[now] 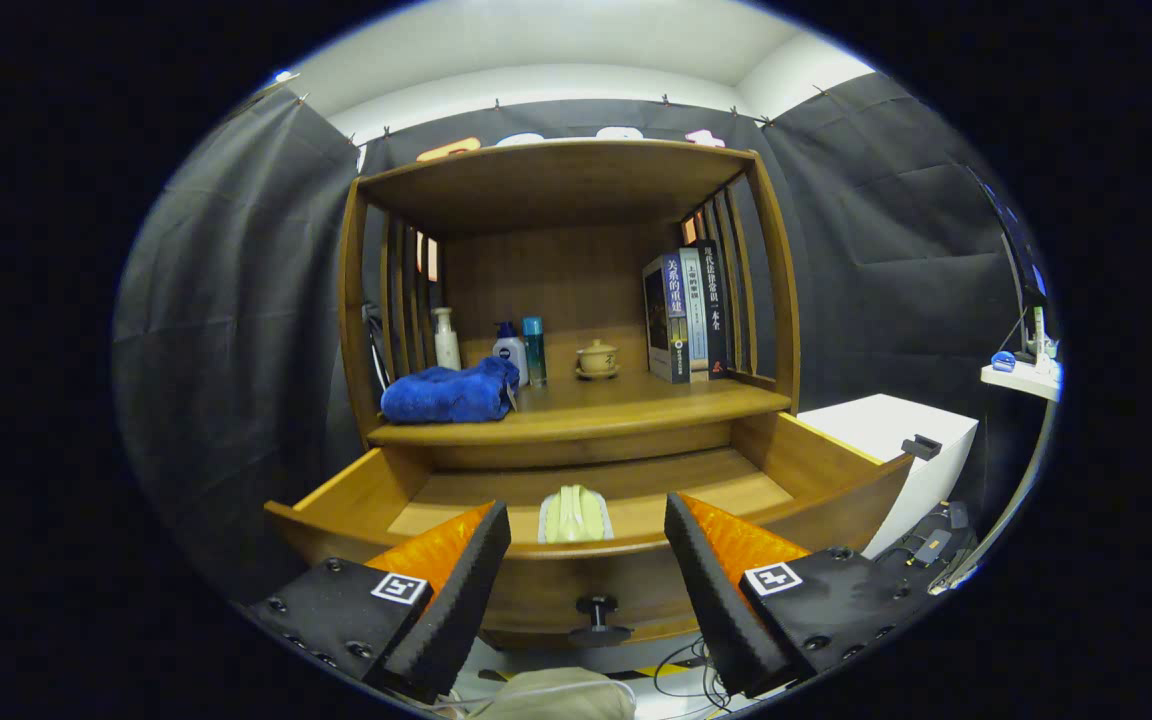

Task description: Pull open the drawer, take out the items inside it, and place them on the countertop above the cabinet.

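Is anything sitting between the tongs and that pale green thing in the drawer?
Only the drawer's front wall. The open tongs hang outside it, above the knob, and the green item lies just behind that wall, so they must go over the rim.

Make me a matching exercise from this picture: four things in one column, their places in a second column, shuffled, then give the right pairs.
Things:
1. blue towel
2. pale green packet
3. books
4. drawer knob

Places:
A. upright at the countertop's right end
B. inside the open drawer, ahead of the open claw
C. on the drawer's front panel, between the fingers
D. on the countertop, left end

Pairs: 1-D, 2-B, 3-A, 4-C
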The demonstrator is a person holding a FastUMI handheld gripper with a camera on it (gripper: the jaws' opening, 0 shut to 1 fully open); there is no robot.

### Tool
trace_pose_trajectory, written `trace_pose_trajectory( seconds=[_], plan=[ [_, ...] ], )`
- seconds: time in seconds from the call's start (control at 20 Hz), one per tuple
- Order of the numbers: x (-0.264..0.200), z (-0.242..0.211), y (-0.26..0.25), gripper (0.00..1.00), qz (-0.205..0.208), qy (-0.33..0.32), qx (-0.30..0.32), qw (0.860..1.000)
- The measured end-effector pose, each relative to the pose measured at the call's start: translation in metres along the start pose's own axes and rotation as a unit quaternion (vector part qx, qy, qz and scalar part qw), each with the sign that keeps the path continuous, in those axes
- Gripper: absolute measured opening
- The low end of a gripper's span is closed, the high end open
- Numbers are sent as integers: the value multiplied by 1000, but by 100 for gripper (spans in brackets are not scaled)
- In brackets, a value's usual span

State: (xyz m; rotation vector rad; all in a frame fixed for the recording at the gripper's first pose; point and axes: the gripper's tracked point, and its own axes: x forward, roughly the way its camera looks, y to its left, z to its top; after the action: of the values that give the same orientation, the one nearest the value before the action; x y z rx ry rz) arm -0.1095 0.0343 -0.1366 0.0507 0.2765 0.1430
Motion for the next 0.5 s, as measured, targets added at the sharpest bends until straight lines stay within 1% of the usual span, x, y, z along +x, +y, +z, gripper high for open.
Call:
trace_pose_trajectory(
  seconds=[0.25,0.35,0.5],
  plan=[
    [26,34,-7,98,-19,-6,3,1000],
    [40,40,-9,98,-27,5,2,1000],
    [64,43,-11,98,-35,40,7,999]
  ],
)
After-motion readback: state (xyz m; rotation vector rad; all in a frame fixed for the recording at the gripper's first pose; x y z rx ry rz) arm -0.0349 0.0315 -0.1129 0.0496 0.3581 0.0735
